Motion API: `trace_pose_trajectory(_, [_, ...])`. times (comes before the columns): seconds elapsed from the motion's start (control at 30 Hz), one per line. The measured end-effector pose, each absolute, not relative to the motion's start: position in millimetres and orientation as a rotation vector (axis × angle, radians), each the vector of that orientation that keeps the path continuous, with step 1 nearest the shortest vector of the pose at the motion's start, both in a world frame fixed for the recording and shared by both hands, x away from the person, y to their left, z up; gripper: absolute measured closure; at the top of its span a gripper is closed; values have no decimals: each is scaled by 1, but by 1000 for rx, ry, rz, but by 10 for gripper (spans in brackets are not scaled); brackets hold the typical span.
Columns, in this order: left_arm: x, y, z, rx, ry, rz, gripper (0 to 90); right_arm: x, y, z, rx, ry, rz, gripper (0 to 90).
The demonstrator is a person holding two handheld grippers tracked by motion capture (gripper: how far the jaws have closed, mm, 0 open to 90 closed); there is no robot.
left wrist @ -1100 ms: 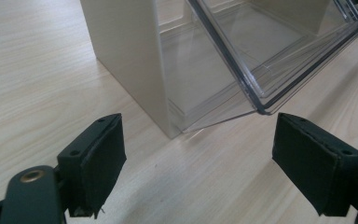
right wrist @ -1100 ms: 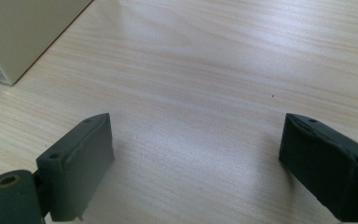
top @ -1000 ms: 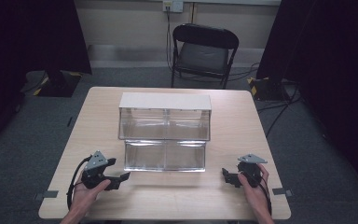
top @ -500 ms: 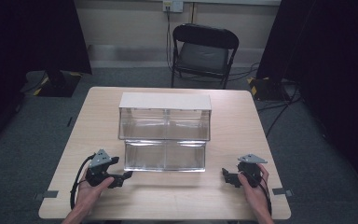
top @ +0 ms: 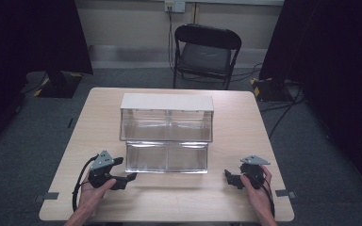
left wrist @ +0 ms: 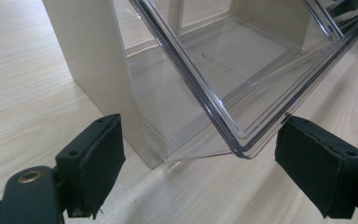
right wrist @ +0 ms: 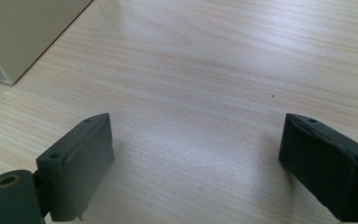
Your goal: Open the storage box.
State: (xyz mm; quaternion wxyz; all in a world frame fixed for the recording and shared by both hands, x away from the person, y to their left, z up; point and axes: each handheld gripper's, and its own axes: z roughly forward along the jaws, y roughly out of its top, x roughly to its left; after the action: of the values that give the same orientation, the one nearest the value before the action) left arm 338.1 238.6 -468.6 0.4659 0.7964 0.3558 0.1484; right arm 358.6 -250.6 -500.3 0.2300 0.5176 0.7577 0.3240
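I've edged the left gripper (top: 122,170) fwd w/ jaws still wide apart, clear drawer (left wrist: 242,84) corner now between its pads, so probably a pull next; right gripper (top: 231,178) idle, jaws apart over bare table (right wrist: 205,70).

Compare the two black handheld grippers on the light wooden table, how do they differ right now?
The left gripper sits close to the clear plastic bin of the two-tier organizer, its jaws flanking the bin's near corner; the right gripper stands apart from it, its jaws over bare light wooden table. The left points toward the bin, the right toward the table's middle. Both are open, empty and hand-held.
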Motion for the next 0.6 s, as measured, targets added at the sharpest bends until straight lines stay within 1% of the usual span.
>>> trace_pose_trajectory(0.6, [336,237,-467,1960,870,367,182,359,-251,-500,1424,2086,892,91])
